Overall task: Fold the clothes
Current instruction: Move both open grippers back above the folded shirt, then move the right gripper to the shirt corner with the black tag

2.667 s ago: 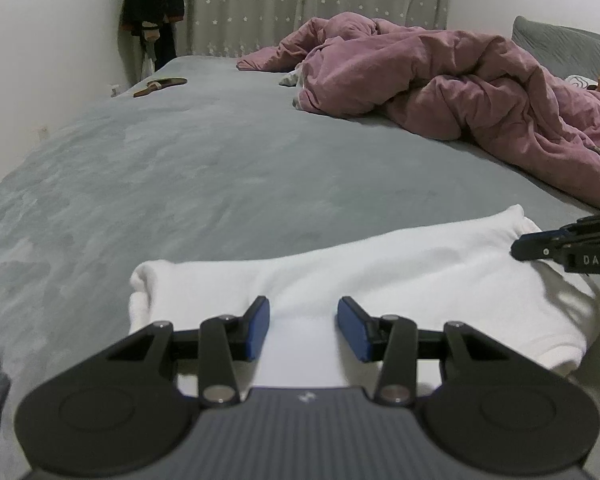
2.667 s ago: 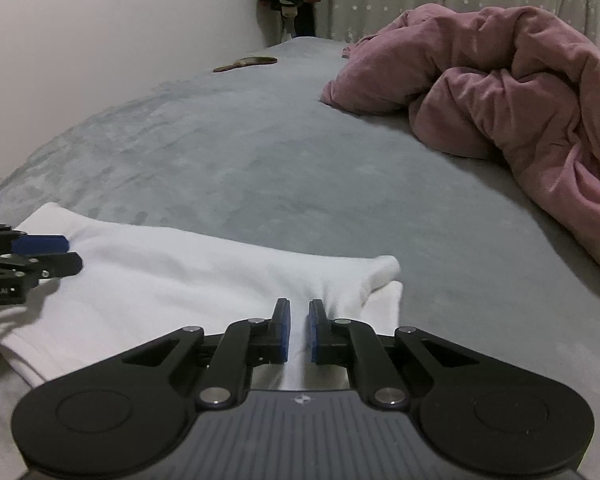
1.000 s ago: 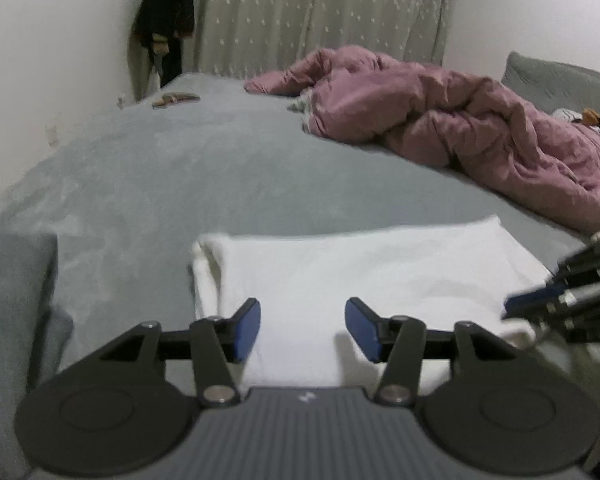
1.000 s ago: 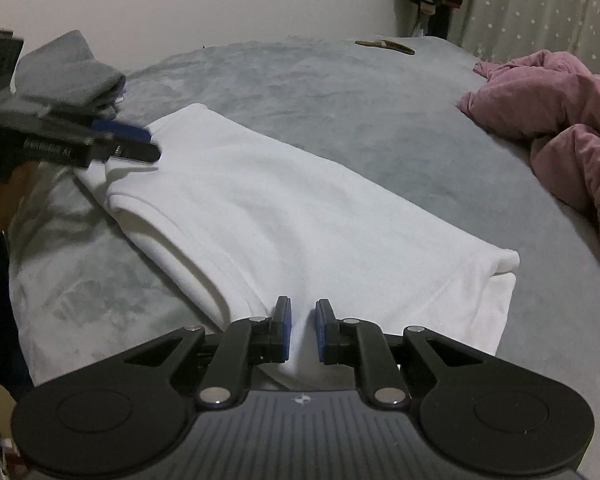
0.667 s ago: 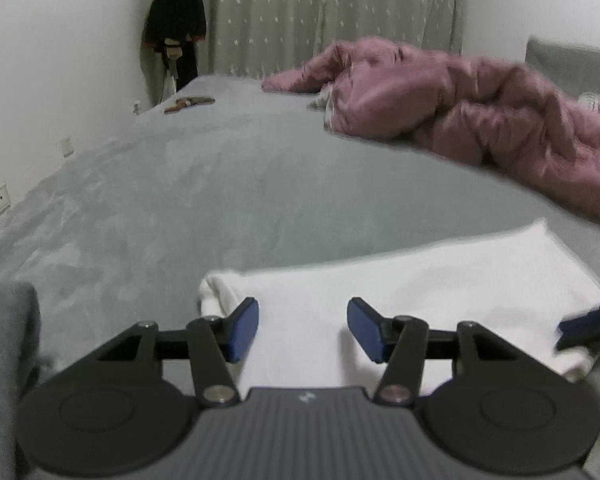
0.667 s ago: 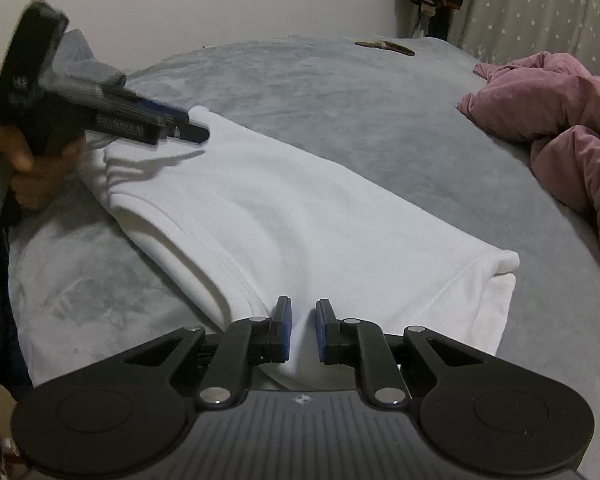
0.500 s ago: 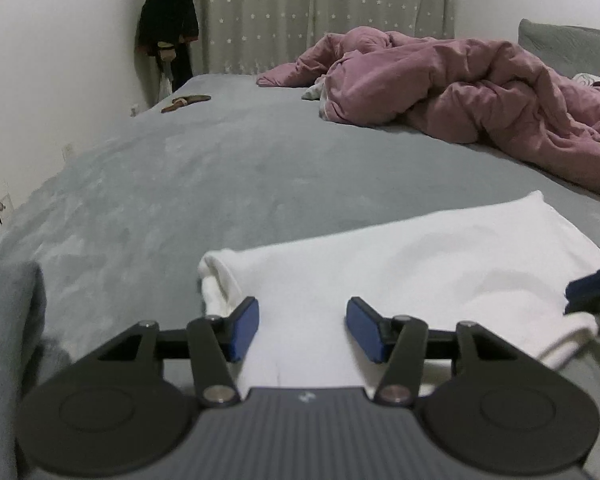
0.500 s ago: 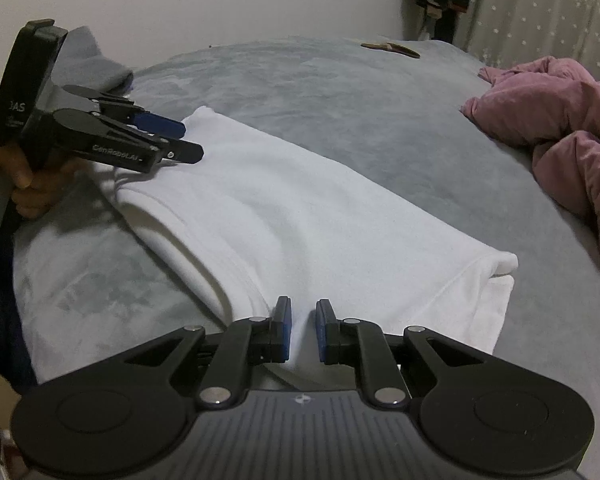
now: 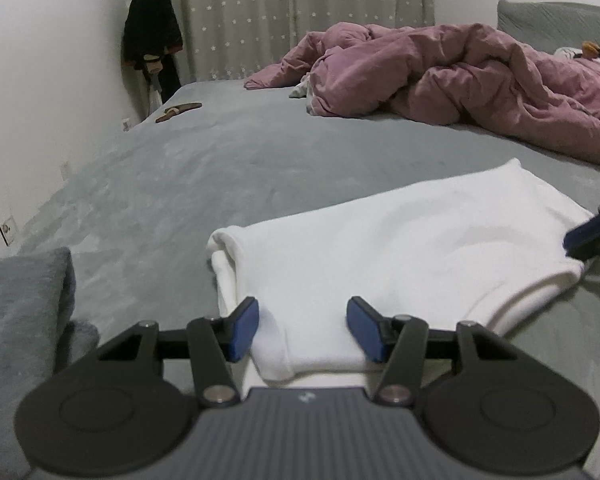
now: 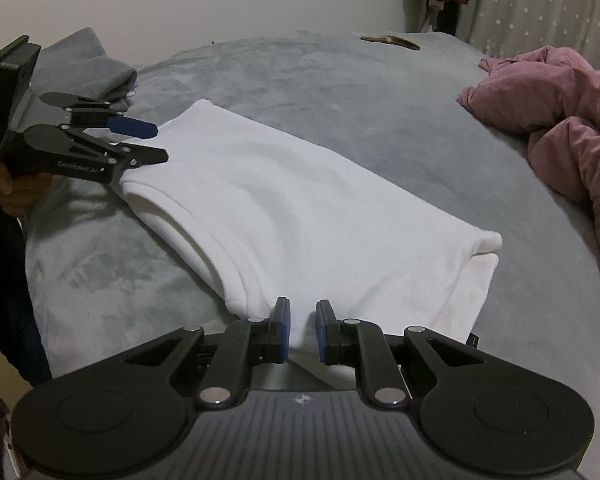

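On the bed: shirt (image 9: 400, 248), white, folded into a long strip, lying flat on the grey bed (image 9: 228, 168).
Shirt layers: doubled edges show along its near long side and at both short ends.
Left gripper (image 9: 304, 326): fingers spread wide apart, blue pads (image 9: 244, 328) either side of one short end of the shirt; nothing between them is pinched. From the right wrist view the same gripper (image 10: 152, 142) sits at the shirt's far end, its lower finger touching or just above the cloth edge; I cannot tell which.
Right gripper (image 10: 302, 330): fingers nearly together, a narrow gap left, with the shirt's near short edge rising between the pads (image 10: 284, 328); whether they actually clamp the cloth I cannot tell.
Beside the shirt: grey folded cloth (image 10: 88, 64), just past the left gripper's end.
Across the bed from the shirt: pink duvet (image 9: 460, 84), bunched up, well apart from it.
Far from the shirt: brown hanger (image 9: 178, 111) lying flat near the bed's far edge; dark garment (image 9: 152, 32) hanging by the starred curtain (image 9: 300, 12).
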A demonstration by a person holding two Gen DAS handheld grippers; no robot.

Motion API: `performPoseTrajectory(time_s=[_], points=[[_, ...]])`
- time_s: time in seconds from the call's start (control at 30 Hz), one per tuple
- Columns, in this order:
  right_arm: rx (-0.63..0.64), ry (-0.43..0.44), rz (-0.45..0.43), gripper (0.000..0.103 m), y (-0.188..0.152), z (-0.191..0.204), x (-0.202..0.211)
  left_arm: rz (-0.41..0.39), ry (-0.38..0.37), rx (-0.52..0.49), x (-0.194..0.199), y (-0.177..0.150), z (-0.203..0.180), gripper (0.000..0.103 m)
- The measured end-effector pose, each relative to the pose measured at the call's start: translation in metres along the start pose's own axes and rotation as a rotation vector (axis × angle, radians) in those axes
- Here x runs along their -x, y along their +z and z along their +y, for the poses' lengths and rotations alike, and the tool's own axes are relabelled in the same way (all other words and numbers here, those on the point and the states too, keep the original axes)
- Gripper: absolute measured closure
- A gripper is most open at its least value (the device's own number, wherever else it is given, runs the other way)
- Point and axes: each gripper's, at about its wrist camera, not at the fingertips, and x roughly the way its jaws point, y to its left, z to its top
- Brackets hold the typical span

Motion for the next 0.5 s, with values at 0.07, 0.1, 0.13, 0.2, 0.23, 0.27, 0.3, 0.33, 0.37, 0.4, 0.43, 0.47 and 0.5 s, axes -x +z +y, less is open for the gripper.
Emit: performPoseTrajectory(time_s=[0.07,0.1,0.13,0.2,0.23,0.27,0.3,0.33,0.37,0.4,0.43,0.47,0.5], points=[[0.006,-0.002,-0.024,0.089,0.002,0.003,0.002,-0.003,0.01,-0.013,0.002,-0.001,-0.002,0.051],[0.008,0.0,-0.038,0.089,0.003,0.005,0.002,-0.006,0.015,-0.02,0.003,0.0,-0.003,0.051],[0.011,0.002,-0.05,0.089,0.004,0.007,0.003,-0.01,0.02,-0.027,0.004,0.0,-0.004,0.051],[0.031,-0.005,-0.054,0.089,0.005,0.012,0.001,-0.026,0.025,-0.035,0.008,0.001,-0.006,0.051],[0.039,-0.008,-0.057,0.089,0.006,0.015,0.0,-0.044,0.028,-0.039,0.011,0.003,-0.007,0.051],[0.037,-0.011,-0.063,0.089,0.007,0.016,0.0,-0.064,0.033,-0.042,0.013,0.004,-0.008,0.051],[0.035,-0.013,-0.069,0.089,0.007,0.016,0.0,-0.085,0.03,-0.045,0.016,0.005,-0.01,0.051],[0.028,-0.012,-0.077,0.089,0.008,0.015,0.0,-0.107,0.022,-0.048,0.019,0.005,-0.011,0.051],[0.022,-0.01,-0.085,0.089,0.008,0.015,0.001,-0.123,0.013,-0.046,0.021,0.006,-0.013,0.05],[0.017,-0.005,-0.09,0.089,0.009,0.016,0.001,-0.128,0.001,-0.041,0.022,0.008,-0.014,0.05],[0.016,0.002,-0.088,0.089,0.008,0.017,0.0,-0.129,-0.013,-0.036,0.021,0.009,-0.016,0.05],[0.02,0.002,-0.076,0.089,0.008,0.018,-0.002,-0.122,-0.023,-0.039,0.019,0.009,-0.019,0.05],[0.023,0.002,-0.065,0.089,0.008,0.019,-0.005,-0.111,-0.029,-0.045,0.017,0.009,-0.022,0.05]])
